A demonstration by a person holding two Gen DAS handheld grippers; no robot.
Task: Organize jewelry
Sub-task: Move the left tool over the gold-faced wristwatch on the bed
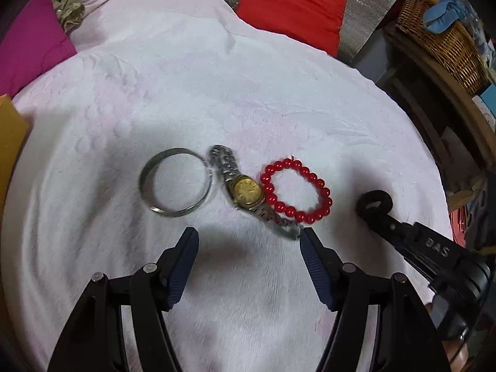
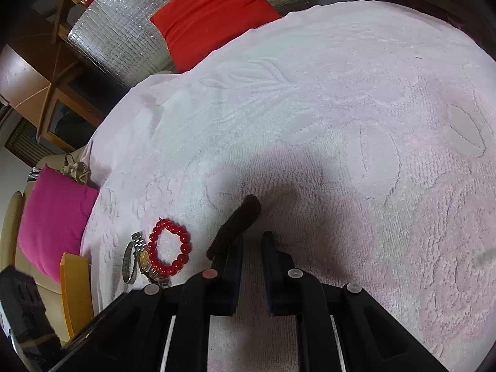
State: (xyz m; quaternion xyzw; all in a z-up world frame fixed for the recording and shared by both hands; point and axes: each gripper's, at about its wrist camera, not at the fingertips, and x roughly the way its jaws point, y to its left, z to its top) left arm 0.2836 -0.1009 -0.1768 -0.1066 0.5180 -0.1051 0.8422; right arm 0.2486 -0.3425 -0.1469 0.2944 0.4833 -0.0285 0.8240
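Observation:
On the pale pink towel (image 1: 217, 93) three pieces lie in a row: a silver bangle (image 1: 175, 183), a gold-faced watch (image 1: 245, 189) with a steel band, and a red bead bracelet (image 1: 296, 190). My left gripper (image 1: 248, 235) hovers just in front of the watch, open, with nothing between its fingers. To the right lies a black hair tie (image 1: 373, 203). My right gripper (image 1: 370, 214) rests on it, shut. In the right wrist view the hair tie (image 2: 235, 226) leans against the left finger of that gripper (image 2: 252, 238), and only towel shows in the slit between the pads.
A red cushion (image 1: 294, 6) on silver foil sits beyond the towel's far edge, and a magenta cushion (image 1: 31, 49) lies at the far left. There is a wicker basket (image 1: 443, 40) at the far right and an orange box (image 1: 9, 142) at the left edge.

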